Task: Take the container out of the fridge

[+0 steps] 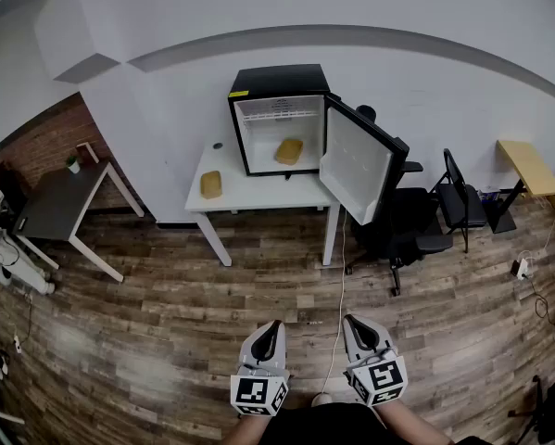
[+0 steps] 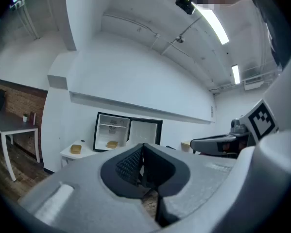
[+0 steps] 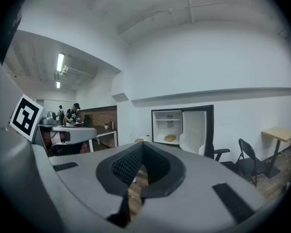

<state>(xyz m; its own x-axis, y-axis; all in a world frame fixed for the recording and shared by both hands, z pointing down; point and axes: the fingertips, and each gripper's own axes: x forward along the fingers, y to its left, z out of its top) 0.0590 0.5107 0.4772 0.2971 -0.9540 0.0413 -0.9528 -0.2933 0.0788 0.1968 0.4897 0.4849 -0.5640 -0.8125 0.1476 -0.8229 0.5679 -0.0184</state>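
Down low, right by the person, the left gripper point(image 1: 275, 325) and the right gripper point(image 1: 351, 321) sit side by side over the wooden floor point(image 1: 166, 323), both pointing at the far wall. The left gripper has its two jaws pressed together with nothing between them. The right gripper has its jaws meeting at the tips too, and it holds nothing (each one has a cube with black and white squares on its back). A thin white cable point(image 1: 341, 286) runs across the floor from between them toward the table.

Farther off, a white table point(image 1: 258, 196) stands against the wall. A yellow-brown box point(image 1: 211, 184) lies on its left part. The small black fridge point(image 1: 277, 80) sits on the table, and its door point(image 1: 356, 165) hangs wide open to the right. The container point(image 1: 289, 150) is inside the fridge, on the bottom, well apart from both grippers. A black office chair point(image 1: 409, 225) stands just beside the open door, a folding chair point(image 1: 459, 197) is past it, and a dark desk point(image 1: 59, 202) is far off to the left
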